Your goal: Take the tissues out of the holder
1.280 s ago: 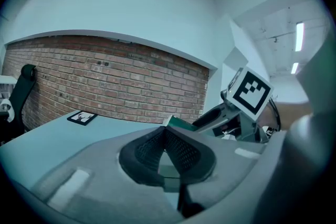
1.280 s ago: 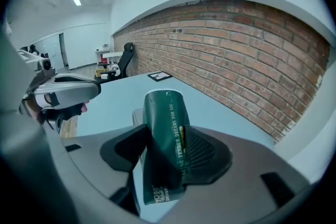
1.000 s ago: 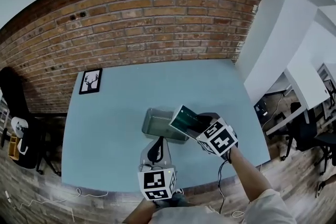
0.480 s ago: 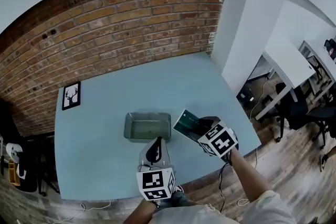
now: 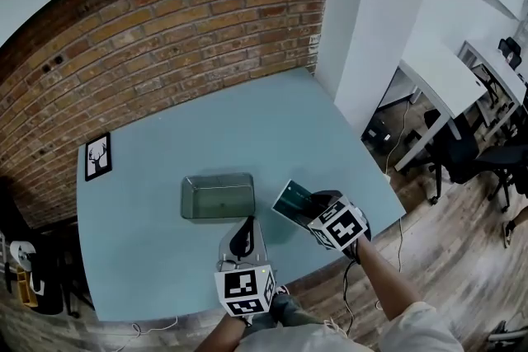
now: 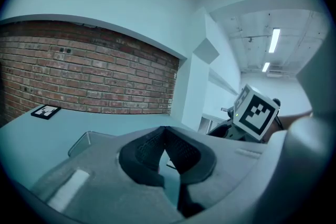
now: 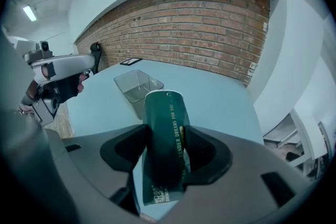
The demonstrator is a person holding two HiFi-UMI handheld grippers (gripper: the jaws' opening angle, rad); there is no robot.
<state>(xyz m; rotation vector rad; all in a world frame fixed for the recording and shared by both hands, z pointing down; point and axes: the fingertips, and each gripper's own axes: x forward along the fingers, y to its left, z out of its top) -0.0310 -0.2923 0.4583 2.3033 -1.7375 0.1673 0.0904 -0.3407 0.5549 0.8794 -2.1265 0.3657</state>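
The holder [image 5: 219,195] is a clear rectangular tray in the middle of the pale blue table [image 5: 247,124], and it looks empty. My right gripper [image 5: 310,208] is shut on a dark green tissue pack [image 5: 291,200], held in the air just right of the holder. In the right gripper view the tissue pack [image 7: 168,134] stands between the pads of that gripper [image 7: 167,152], with the holder [image 7: 137,86] beyond it. My left gripper [image 5: 243,238] hovers near the table's front edge below the holder, shut on nothing. In the left gripper view its pads [image 6: 165,135] meet.
A small framed deer picture [image 5: 97,157] lies at the table's far left. A brick wall [image 5: 181,12] runs behind the table and a white pillar [image 5: 371,21] stands at its right corner. White desks and dark office chairs [image 5: 470,152] fill the room to the right.
The right gripper has carried the green pack off the holder's right end and clear of it. The head camera has swung right, so the holder sits further left. The left gripper has stayed put.
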